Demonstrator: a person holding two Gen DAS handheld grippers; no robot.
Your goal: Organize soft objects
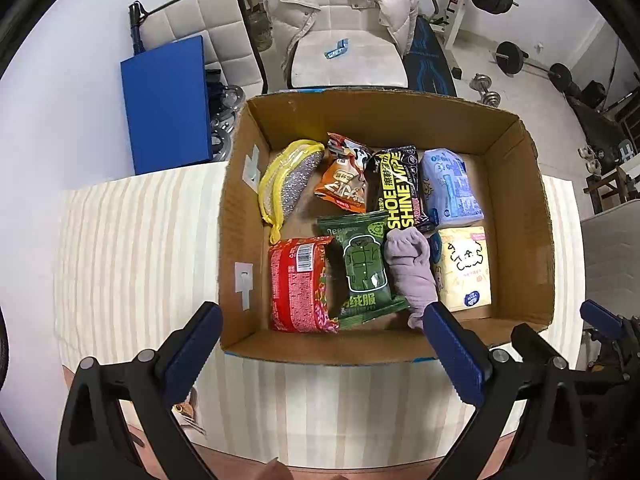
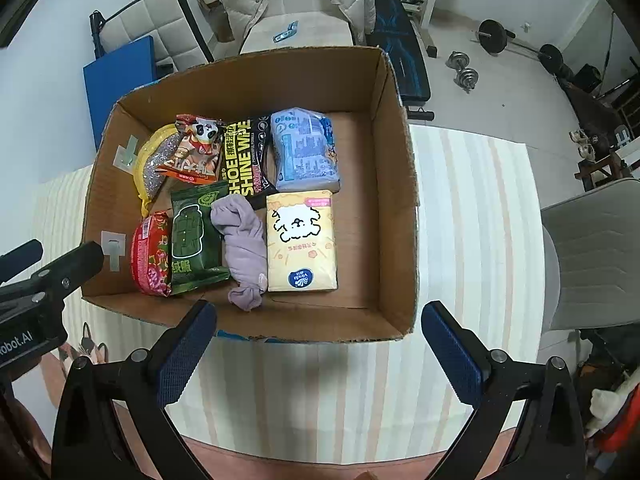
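Note:
An open cardboard box (image 1: pixel 516 220) (image 2: pixel 394 200) stands on a striped table and holds several soft packs: a red noodle pack (image 1: pixel 298 284) (image 2: pixel 150 254), a green wipes pack (image 1: pixel 366 274) (image 2: pixel 196 240), a lilac sock (image 1: pixel 410 268) (image 2: pixel 244 248), a yellow tissue pack (image 1: pixel 466 266) (image 2: pixel 300 240), a blue tissue pack (image 1: pixel 450 188) (image 2: pixel 306 148), a black shoe-wipe pack (image 1: pixel 396 188) (image 2: pixel 244 156), an orange snack bag (image 1: pixel 344 178) (image 2: pixel 194 152) and a yellow-edged scourer pouch (image 1: pixel 286 180) (image 2: pixel 150 164). My left gripper (image 1: pixel 324 350) and right gripper (image 2: pixel 320 352) are open and empty, above the box's near wall.
The striped tablecloth (image 1: pixel 132 248) (image 2: pixel 472 220) covers the table on both sides of the box. Behind it stand a chair with a puffy white jacket (image 1: pixel 340 4), a blue board (image 1: pixel 166 104) and gym weights (image 2: pixel 492 36). A grey chair (image 2: pixel 596 252) is at the right.

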